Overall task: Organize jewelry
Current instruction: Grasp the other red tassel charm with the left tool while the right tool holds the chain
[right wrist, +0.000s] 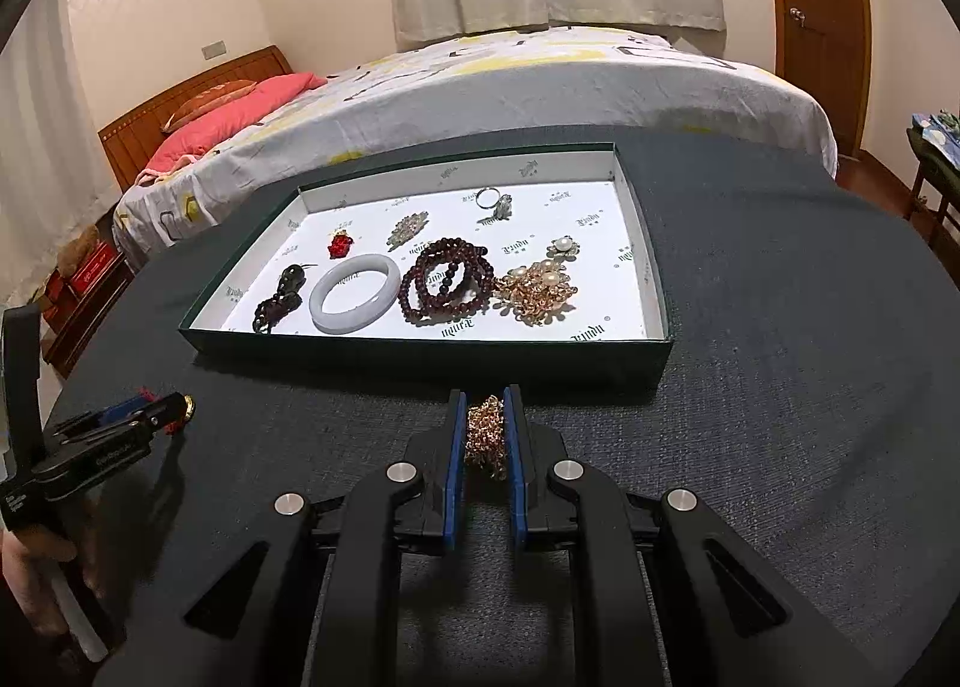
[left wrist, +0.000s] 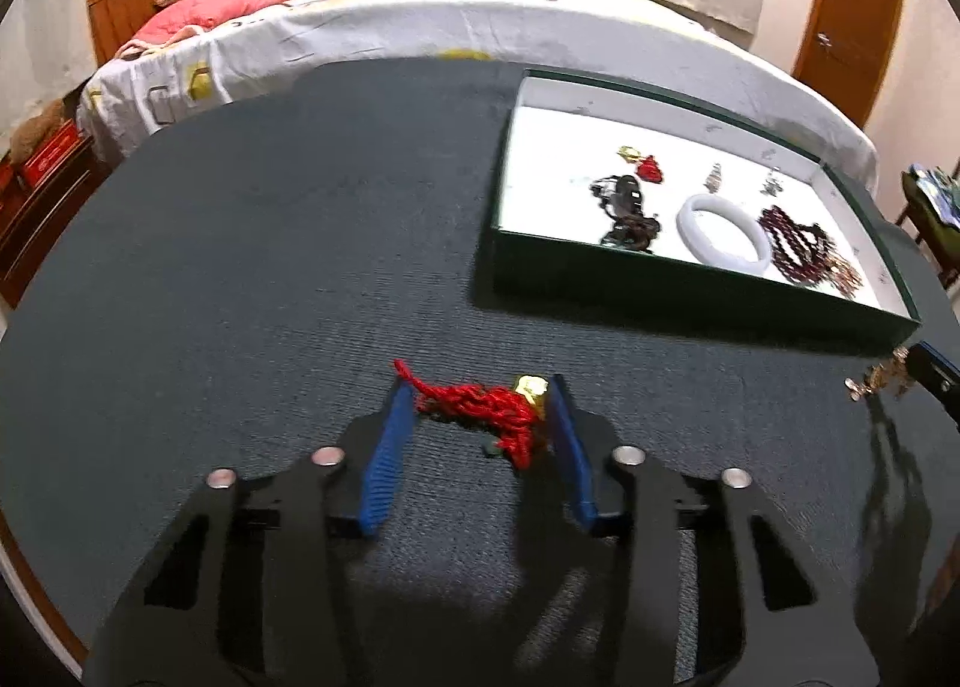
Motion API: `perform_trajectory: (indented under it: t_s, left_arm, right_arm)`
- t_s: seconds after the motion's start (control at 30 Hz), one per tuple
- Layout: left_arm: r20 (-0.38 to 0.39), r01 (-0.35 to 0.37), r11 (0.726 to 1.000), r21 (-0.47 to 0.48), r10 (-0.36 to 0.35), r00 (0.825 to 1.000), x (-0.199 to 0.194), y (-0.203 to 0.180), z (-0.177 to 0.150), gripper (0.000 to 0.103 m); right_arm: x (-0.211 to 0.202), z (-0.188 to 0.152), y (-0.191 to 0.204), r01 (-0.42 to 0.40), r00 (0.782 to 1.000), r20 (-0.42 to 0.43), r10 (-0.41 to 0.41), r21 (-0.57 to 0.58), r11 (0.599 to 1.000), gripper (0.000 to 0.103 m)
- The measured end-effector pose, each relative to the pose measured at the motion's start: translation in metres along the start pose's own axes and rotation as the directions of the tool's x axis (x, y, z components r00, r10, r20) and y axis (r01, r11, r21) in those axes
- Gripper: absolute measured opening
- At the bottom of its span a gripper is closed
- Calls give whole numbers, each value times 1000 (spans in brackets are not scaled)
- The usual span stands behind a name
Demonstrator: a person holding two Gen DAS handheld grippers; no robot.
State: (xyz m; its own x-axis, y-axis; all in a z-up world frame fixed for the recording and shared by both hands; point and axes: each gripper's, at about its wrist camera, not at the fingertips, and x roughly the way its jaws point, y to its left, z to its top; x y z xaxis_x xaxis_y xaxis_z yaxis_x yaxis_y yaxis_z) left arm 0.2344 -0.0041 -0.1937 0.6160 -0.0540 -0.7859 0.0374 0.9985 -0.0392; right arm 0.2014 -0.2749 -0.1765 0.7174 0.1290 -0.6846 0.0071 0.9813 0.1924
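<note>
While the right claw [right wrist: 486, 429] pinches a gold chain [right wrist: 487, 435] just short of the green tray [right wrist: 420, 348], dead ahead, the left claw [left wrist: 480, 417] straddles the red cord bracelet [left wrist: 486, 414] on the counter [left wrist: 240, 267], pads not yet biting; cord runs crosswise. Only the right view shows the tray's full layout.

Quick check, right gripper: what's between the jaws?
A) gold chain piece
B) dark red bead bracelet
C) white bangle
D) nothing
A: the right gripper is shut on a bunched gold chain piece, held just in front of the green tray; the white bangle and dark red bead bracelet lie inside the tray.
</note>
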Motion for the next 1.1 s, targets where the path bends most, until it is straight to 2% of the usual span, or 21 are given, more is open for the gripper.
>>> perform_trajectory:
  t_s: [0.07,0.13,0.3,0.5,0.6,0.67,0.73,0.77,0.9,1.0,1.1]
  left_arm:
    - [-3,9,1000,15,-9,1000,-1,-3,-2,30]
    - [-8,27,999,21,-27,1000,-2,-5,-4,17]
    - [6,64,997,31,-64,998,-7,-7,-9,7]
    - [18,86,996,29,-87,996,-14,-9,-7,7]
    - [-2,91,996,17,-91,996,-15,-8,-6,7]
    - [0,82,997,13,-83,997,-17,-7,-6,19]
    - [22,64,998,16,-65,998,-22,-6,-6,59]
    - [44,55,998,20,-56,997,-26,-6,-5,63]
    - [59,36,997,73,-40,997,-27,-10,-2,64]
    - [40,32,997,75,-35,999,-18,-10,-1,66]
    - [0,61,997,44,-61,998,-5,-7,-1,66]
  right_arm:
    - [0,0,0,0,1000,0,0,2,1000,13]
    - [0,0,0,-1,1000,0,1,3,1000,13]
    - [1,0,-1,-6,1000,-3,6,5,1000,13]
    - [1,-1,-2,-8,1000,-3,8,5,1000,13]
    - [1,-1,-1,-8,1000,-2,8,5,1000,13]
    - [1,-2,-1,-11,1000,-4,11,8,1000,13]
    - [1,-2,-1,-11,1000,-6,11,7,1000,13]
    - [1,-2,0,-12,1000,-7,12,7,1000,13]
    - [2,-2,0,-15,1000,-9,15,10,1000,13]
    - [3,-2,0,-16,1000,-11,16,10,1000,13]
    - [3,-2,0,-16,1000,-12,16,11,1000,13]
